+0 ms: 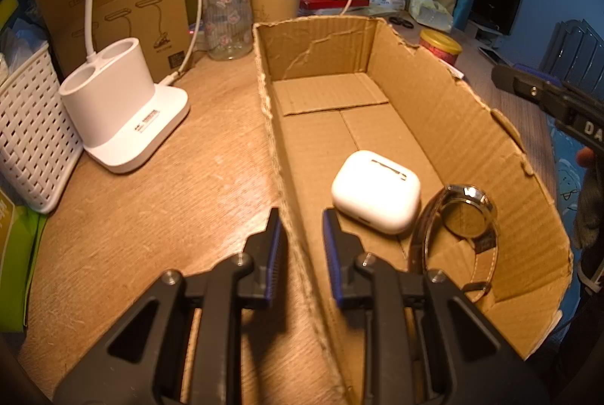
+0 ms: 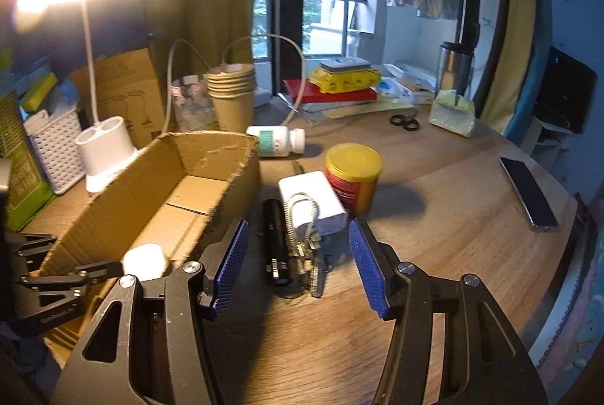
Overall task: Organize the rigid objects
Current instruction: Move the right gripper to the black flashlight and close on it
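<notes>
- Left gripper (image 1: 302, 246): jaws nearly closed, clamped on the box (image 1: 472, 140) wall at its near left side; one pad outside, one inside.
- Inside the box, just past the left gripper: earbud case (image 1: 376, 191) on the floor, watch (image 1: 462, 227) just right of it, standing on edge against the right wall; whether case and watch touch, can't tell.
- Right gripper (image 2: 298, 261): jaws about half open, holding nothing, over the table (image 2: 453, 216) to the right of the box.
- Between and just ahead of its pads: black flashlight (image 2: 276, 242) lying on the table, metal chain (image 2: 304, 246) beside it on the right, looping up onto a white charger (image 2: 317, 197).
- Further out: red can (image 2: 353, 178) with yellow lid just beside the charger, pill bottle (image 2: 277, 140) on its side by the box's far corner.
- Phone (image 2: 528, 197) well apart at right.
</notes>
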